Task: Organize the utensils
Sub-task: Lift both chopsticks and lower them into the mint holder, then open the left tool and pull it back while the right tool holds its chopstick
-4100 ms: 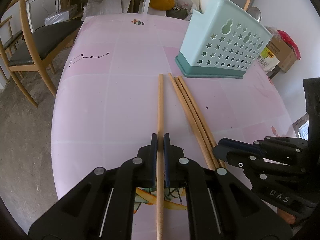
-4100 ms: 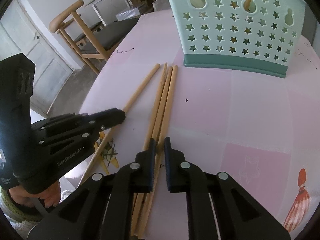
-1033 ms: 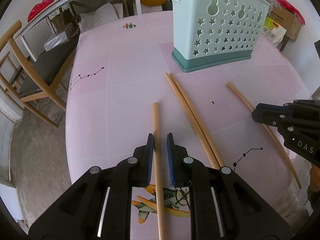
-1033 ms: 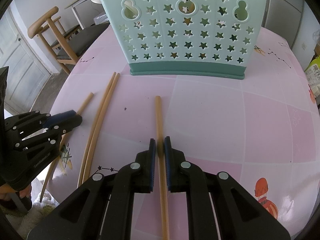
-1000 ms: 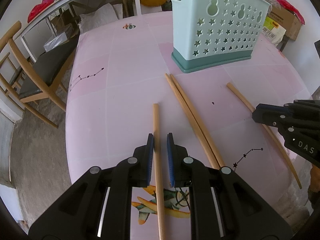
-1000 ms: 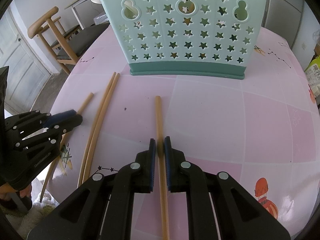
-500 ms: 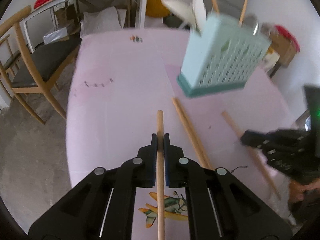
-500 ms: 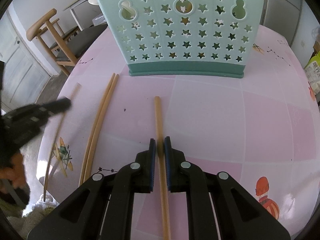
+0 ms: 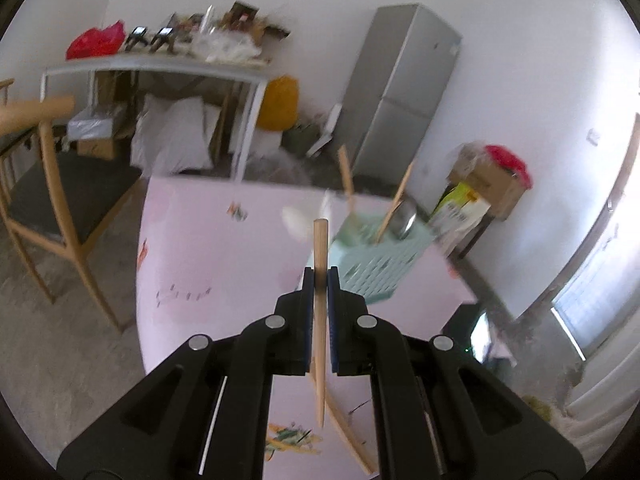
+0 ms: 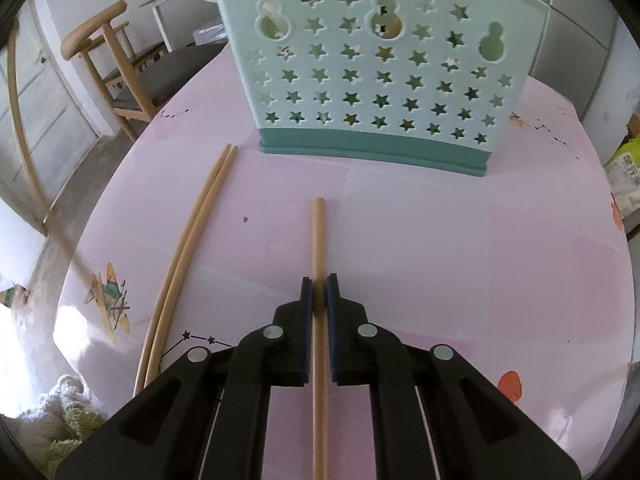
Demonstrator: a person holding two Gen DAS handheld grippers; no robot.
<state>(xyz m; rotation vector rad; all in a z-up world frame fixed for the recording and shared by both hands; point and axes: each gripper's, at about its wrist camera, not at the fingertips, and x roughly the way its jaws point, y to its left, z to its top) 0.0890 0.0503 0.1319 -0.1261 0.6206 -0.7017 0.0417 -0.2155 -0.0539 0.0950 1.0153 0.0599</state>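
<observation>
My left gripper (image 9: 320, 276) is shut on a wooden chopstick (image 9: 320, 248) and holds it lifted high above the pink table (image 9: 208, 248), tip pointing toward the mint star-cut utensil basket (image 9: 376, 268). My right gripper (image 10: 318, 284) is shut on another wooden chopstick (image 10: 318, 232) lying on the table in front of the basket (image 10: 380, 76). Two more chopsticks (image 10: 188, 240) lie side by side to its left. The lifted chopstick shows blurred at the far left of the right wrist view (image 10: 24, 140).
The basket holds wooden utensils (image 9: 394, 204) and a white spoon (image 9: 300, 220). A wooden chair (image 9: 36, 184) stands left of the table. A fridge (image 9: 400, 100) and boxes (image 9: 484, 192) stand behind. Table edge (image 10: 68, 280) is near on the left.
My left gripper has lifted its chopstick off the table and tilted upward, now high above it. My right gripper has crept slightly closer to the basket with its chopstick.
</observation>
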